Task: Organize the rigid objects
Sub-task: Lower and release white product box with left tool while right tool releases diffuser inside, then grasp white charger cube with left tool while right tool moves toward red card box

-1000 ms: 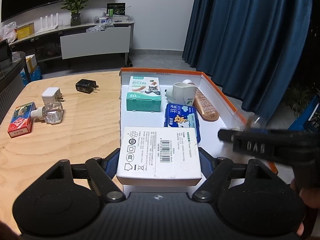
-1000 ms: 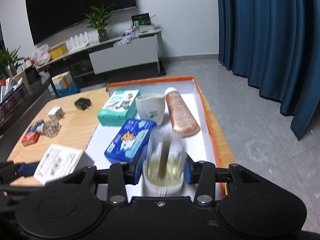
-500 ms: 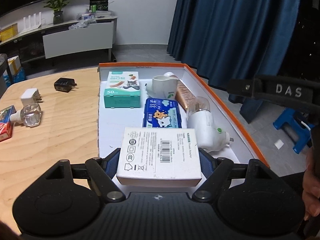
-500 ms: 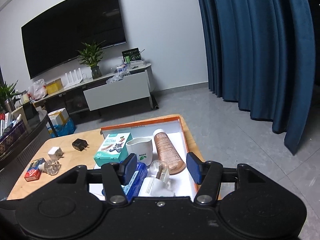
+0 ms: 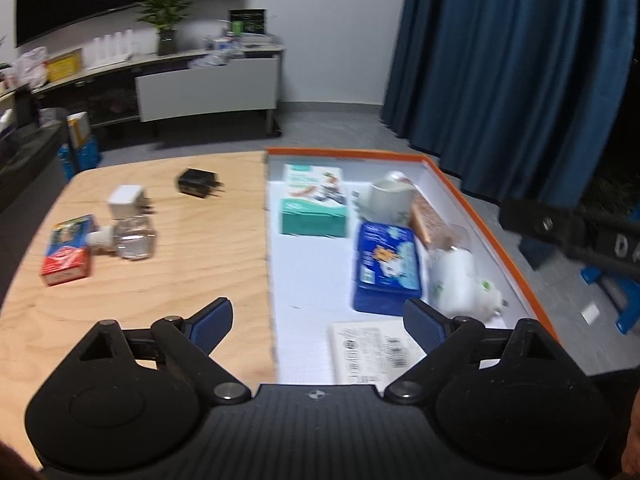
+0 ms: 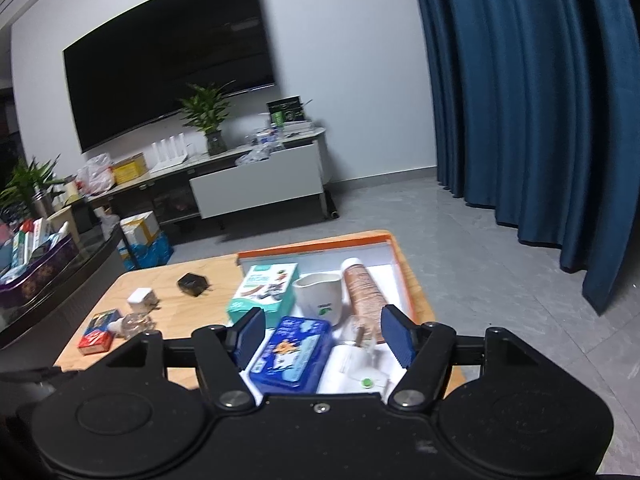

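My left gripper (image 5: 318, 322) hovers over the near end of the orange-rimmed tray (image 5: 486, 216), its jaws opening wide. The white barcode box (image 5: 376, 354) lies flat in the tray below them, untouched by the pads. My right gripper (image 6: 323, 336) is also opening, with nothing between its fingers. Beneath it in the tray lie the white plug-in diffuser (image 6: 356, 360) and the blue box (image 6: 292, 354). The tray also holds a teal box (image 5: 312, 200), a white cup (image 5: 390, 200) and a brown tube (image 5: 430, 220).
On the wooden table (image 5: 180, 280) left of the tray sit a black charger (image 5: 198, 182), a white charger (image 5: 126, 200), a glass bottle (image 5: 128, 236) and a red card box (image 5: 68, 250). A blue curtain (image 6: 540, 100) hangs to the right.
The left gripper let go of the white barcode box, which now lies in the tray. The right gripper released the diffuser into the tray and rose. Both jaws widened.
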Motion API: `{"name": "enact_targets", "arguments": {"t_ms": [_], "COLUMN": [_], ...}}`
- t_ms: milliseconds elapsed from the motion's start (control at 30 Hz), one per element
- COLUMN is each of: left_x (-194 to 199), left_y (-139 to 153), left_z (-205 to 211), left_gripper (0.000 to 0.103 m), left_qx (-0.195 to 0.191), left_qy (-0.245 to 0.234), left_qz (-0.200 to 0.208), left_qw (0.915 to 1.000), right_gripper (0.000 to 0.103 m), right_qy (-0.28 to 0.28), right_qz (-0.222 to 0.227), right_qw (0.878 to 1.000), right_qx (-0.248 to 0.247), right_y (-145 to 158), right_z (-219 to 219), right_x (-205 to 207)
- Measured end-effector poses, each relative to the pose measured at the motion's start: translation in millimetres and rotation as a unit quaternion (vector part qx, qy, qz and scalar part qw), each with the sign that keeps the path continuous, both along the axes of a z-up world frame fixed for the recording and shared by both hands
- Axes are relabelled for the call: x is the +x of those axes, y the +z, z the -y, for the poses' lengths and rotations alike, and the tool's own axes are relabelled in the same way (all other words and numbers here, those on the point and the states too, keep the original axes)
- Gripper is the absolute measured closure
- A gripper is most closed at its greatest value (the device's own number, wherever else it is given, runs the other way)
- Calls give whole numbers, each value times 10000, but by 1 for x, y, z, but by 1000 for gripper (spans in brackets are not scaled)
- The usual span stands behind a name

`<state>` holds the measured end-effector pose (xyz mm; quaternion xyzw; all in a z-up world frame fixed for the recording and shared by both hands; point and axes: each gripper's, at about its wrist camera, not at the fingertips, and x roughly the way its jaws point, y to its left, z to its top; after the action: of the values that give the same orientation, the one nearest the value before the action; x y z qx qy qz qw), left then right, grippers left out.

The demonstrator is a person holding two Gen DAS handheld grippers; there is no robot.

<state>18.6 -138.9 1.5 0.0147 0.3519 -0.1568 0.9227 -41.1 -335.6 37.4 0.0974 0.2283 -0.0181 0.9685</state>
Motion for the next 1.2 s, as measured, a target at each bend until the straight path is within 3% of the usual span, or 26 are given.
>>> {"name": "enact_targets", "arguments": {"t_ms": [467,767,1200], "left_x": [-1,6,40], "left_y": [13,0,-23], "left_z": [-49,-87,-126], "left_gripper": [4,4,4], "left_qx": [-114,-242,-141], "left_qy": [608,1015,1344], "left_qz": [102,-2,49], "left_qw": [9980,9945,9908], "right_gripper": [19,18,17], "right_qy": [644,973,1309], "right_qz": [-161,-292,-380], "right_qw": [9976,9944,9903], "right_qx": [-171,-302,-258], "right_y": [4,-4,-19], "right_z": [-56,-84,-98], "right_x": [5,10,32]}}
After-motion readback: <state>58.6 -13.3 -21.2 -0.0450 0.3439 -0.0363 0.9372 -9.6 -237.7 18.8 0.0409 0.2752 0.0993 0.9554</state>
